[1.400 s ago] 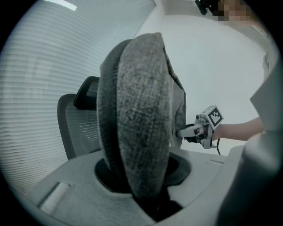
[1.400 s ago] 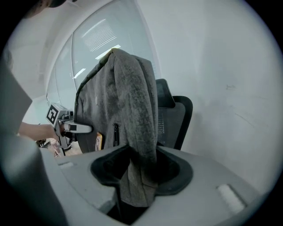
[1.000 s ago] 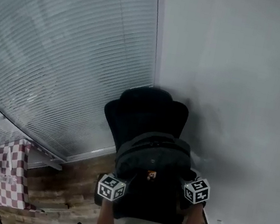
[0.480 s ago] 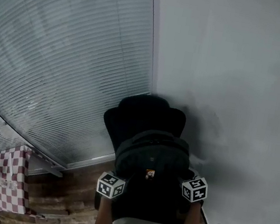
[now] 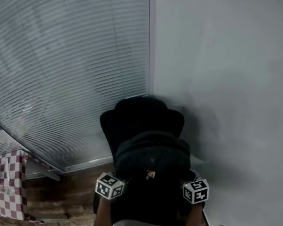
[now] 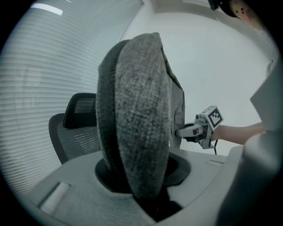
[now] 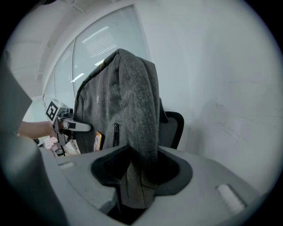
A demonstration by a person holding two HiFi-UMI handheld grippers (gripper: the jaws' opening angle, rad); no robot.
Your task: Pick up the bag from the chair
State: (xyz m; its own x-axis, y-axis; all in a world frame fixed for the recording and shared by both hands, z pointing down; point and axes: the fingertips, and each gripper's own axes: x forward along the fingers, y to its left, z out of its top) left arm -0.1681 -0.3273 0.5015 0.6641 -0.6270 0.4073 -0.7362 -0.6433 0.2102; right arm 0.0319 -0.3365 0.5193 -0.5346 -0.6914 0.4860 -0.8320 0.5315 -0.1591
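Left gripper (image 6: 148, 198) is pinching the padded side of the grey bag (image 5: 152, 158), fingers closed tight on it. Right gripper (image 7: 132, 194) is clamping its fabric edge. The bag is hanging upright between them, just before the black chair (image 5: 141, 112), with blinds (image 5: 59, 57) to the left and wall (image 5: 246, 74) to the right.

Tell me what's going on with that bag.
A person has a gripper in each hand. The left gripper and the right gripper are each shut on a side of a grey backpack, holding it upright in front of a black office chair. Whether it is clear of the seat cannot be told.
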